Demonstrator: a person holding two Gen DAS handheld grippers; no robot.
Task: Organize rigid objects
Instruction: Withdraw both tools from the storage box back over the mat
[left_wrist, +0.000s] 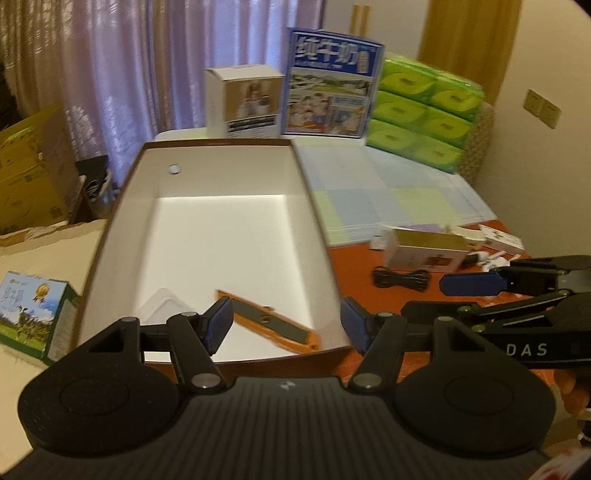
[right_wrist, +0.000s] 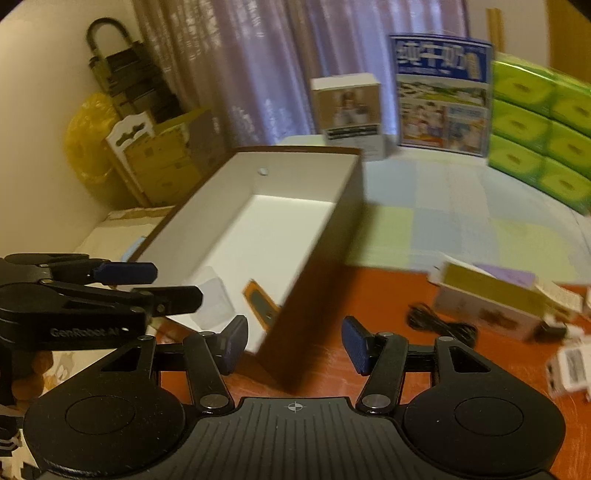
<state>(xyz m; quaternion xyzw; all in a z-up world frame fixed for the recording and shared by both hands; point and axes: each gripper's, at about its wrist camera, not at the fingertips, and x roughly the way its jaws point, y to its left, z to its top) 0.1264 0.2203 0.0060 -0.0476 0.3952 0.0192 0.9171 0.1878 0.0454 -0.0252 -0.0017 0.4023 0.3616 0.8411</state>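
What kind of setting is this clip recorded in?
Probably a lived-in home room, not a lab: curtains behind the table, stacked green tissue packs, a milk carton, and cardboard boxes in the corner.

Open box (left_wrist: 110, 236) mostly free beyond knife (left_wrist: 271, 320); cable (left_wrist: 400, 278), cartons (left_wrist: 424, 247) crowding right.

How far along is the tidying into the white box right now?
Early stage. Done: the orange utility knife and a clear plastic piece already lie in the white box. In hand: nothing; the left gripper and right gripper are both open. Left: the black cable, the gold-and-white carton and small white items beyond it are on the red tabletop.
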